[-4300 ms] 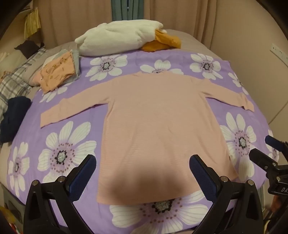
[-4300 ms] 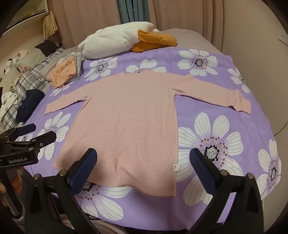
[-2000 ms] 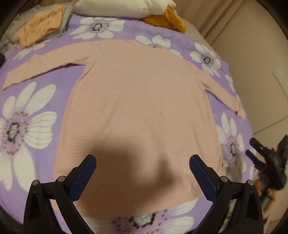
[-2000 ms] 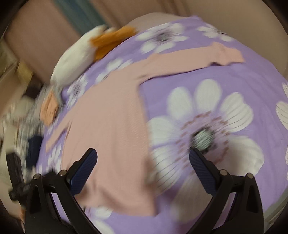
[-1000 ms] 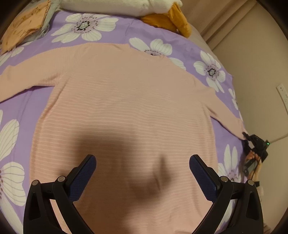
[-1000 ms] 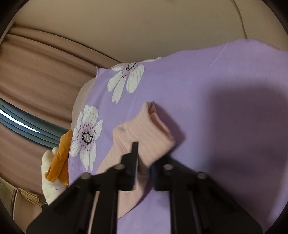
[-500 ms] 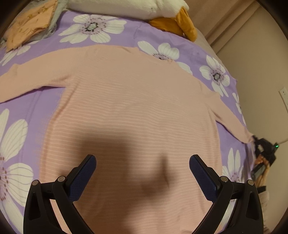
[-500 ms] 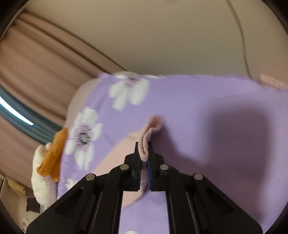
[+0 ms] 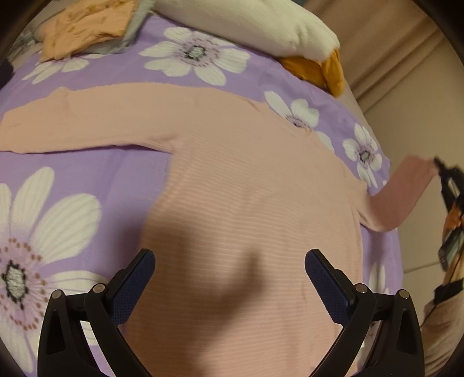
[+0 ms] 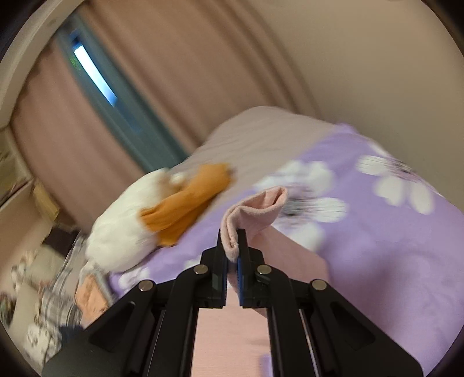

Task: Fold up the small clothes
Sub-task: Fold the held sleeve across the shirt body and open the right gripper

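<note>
The pink shirt [image 9: 249, 203] lies flat across the middle of the bed [image 9: 87, 174]. The right gripper [image 10: 231, 246] pinches its sleeve cuff [image 10: 255, 211], lifted off the cover; carrying it straight across the chest would likely keep the fold square. The left gripper [image 9: 229, 271] hovers wide open over the hem. Purple flowered cover, plush toy [image 9: 261, 26] at the far edge, beige curtains [image 10: 145, 87].

Under my left gripper [image 9: 229, 275] I see only the flat pink shirt [image 9: 246, 203], and its fingers stand wide apart above it. At the far edge the white and orange plush toy [image 9: 261, 26] and the folded orange clothes [image 9: 87, 26] block the way. On my right the wall [image 10: 377, 72] is near.
</note>
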`<action>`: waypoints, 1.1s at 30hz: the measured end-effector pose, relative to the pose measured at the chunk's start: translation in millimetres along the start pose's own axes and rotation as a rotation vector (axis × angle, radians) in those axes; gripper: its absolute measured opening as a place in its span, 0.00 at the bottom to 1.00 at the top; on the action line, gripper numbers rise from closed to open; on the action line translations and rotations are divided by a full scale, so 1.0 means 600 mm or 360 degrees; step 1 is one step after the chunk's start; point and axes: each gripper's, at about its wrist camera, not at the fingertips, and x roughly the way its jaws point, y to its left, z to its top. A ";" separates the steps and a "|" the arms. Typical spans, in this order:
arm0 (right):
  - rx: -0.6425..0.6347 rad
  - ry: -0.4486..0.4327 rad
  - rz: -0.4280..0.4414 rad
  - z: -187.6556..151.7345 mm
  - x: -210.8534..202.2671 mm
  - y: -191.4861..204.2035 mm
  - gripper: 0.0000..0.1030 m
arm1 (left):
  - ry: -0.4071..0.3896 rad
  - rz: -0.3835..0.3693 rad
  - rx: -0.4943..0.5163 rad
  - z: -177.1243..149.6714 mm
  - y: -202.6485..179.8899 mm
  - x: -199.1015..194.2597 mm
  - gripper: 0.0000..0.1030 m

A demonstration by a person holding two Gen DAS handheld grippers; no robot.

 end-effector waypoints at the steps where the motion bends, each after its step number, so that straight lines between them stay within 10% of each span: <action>1: -0.0056 0.0023 0.0044 -0.004 0.012 0.040 0.05 | -0.0011 0.0003 -0.0011 0.001 0.007 -0.004 0.99; 13: -0.0719 0.0415 0.0183 -0.230 0.203 0.345 0.06 | -0.0074 0.0071 -0.0182 0.017 0.112 -0.034 0.99; 20: -0.1190 0.0914 0.0091 -0.463 0.303 0.359 0.10 | -0.0074 0.0128 -0.0232 0.024 0.138 -0.031 0.99; 22: -0.1229 0.1015 0.0084 -0.492 0.306 0.353 0.31 | -0.0077 0.0123 -0.0228 0.028 0.135 -0.028 0.99; 28: -0.0865 0.0979 0.0368 -0.392 0.238 0.282 0.49 | -0.0118 -0.0048 -0.0172 0.064 0.092 -0.016 0.99; 33: -0.0425 0.0745 0.0286 -0.276 0.187 0.132 0.59 | -0.0139 -0.0258 -0.0087 0.113 0.027 0.014 0.99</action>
